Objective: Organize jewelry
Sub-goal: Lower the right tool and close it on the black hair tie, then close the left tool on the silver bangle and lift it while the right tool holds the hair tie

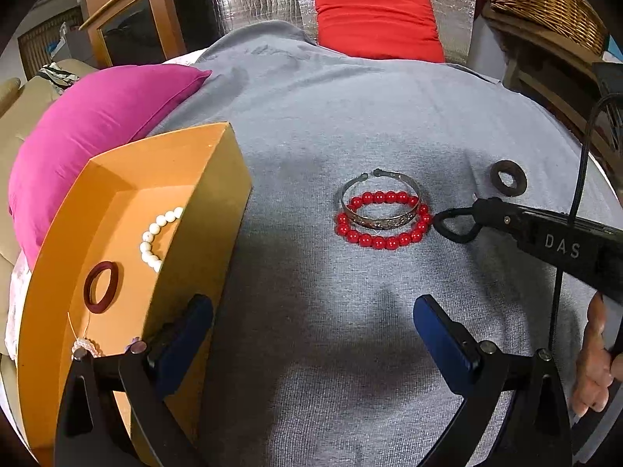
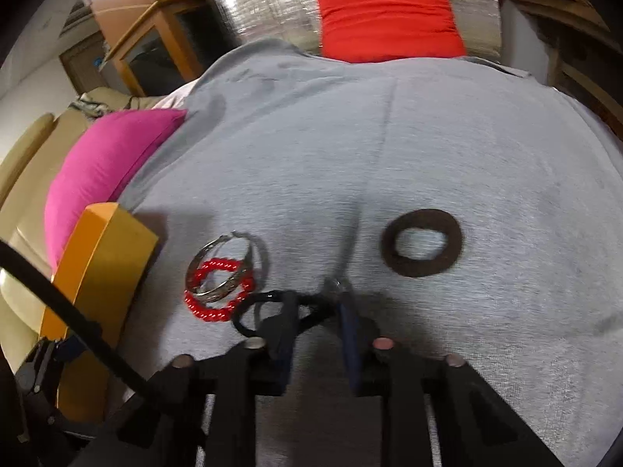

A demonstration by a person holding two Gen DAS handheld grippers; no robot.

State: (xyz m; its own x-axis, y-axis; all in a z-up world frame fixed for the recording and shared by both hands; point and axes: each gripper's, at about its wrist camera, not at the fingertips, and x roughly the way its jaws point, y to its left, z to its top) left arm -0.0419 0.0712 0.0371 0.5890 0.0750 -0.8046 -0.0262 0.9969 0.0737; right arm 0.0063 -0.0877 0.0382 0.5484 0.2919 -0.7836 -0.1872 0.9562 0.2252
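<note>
Grey cloth (image 1: pixel 311 97) covers the bench, where the right gripper (image 2: pixel 315 311), lettered "DAS", pinches a black loop (image 1: pixel 455 225) beside the red bead bracelet (image 1: pixel 383 239), while the left gripper (image 1: pixel 313 327) jaws stand spread near the orange box (image 1: pixel 202 210).

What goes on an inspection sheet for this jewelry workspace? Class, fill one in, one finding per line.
Surface: grey cloth, wrinkled.
Job's things: orange box holds white beads and a dark red ring; silver bangle lies on red beads; brown ring lies apart.
Clutter: nothing seen.
Grippers: left gripper open, empty; right gripper shut on a black loop.
Cables: black cable at the right gripper.
Surroundings: pink cushion, red cushion, wicker basket, wooden cabinet.
</note>
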